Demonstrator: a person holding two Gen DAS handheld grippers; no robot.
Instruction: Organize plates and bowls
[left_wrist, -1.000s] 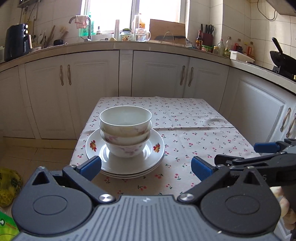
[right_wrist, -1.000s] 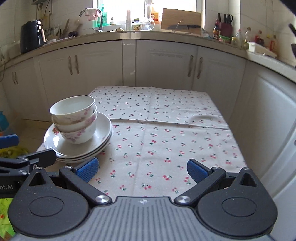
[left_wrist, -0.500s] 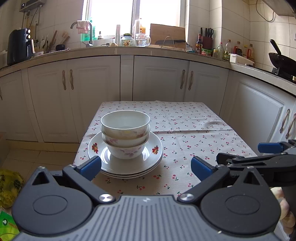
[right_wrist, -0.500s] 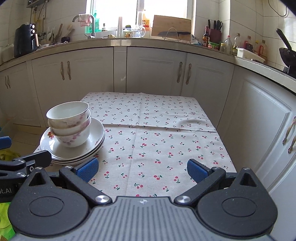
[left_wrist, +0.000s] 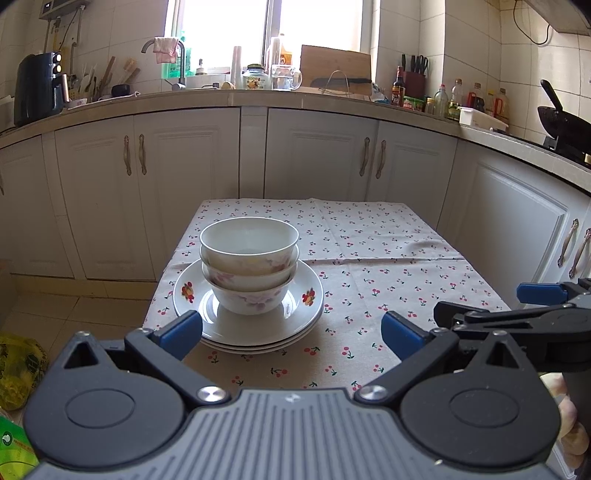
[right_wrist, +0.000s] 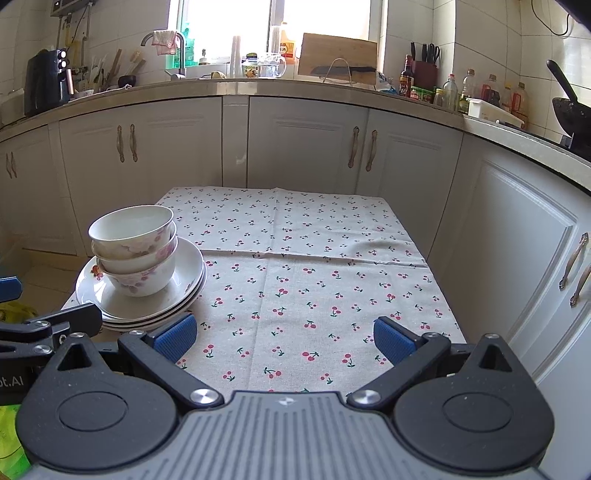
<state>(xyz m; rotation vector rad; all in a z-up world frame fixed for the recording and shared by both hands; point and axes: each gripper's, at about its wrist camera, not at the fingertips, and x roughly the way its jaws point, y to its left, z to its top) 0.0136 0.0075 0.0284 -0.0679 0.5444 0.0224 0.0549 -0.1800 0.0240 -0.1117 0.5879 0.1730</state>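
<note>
Both wrist views look forward and slightly down from near the front edge of the cherry-print cloth-covered table (left_wrist: 369, 266) (right_wrist: 295, 266), facing the white cabinets beyond it. The left view sits further left; both share the tabletop and the sunlit window.

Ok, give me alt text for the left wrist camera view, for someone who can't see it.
Three nested bowls sit on a stack of plates on a cherry-print tablecloth, just beyond the open left gripper. The right gripper, also open, shows at the right edge, with white kitchen cabinets behind.
</note>
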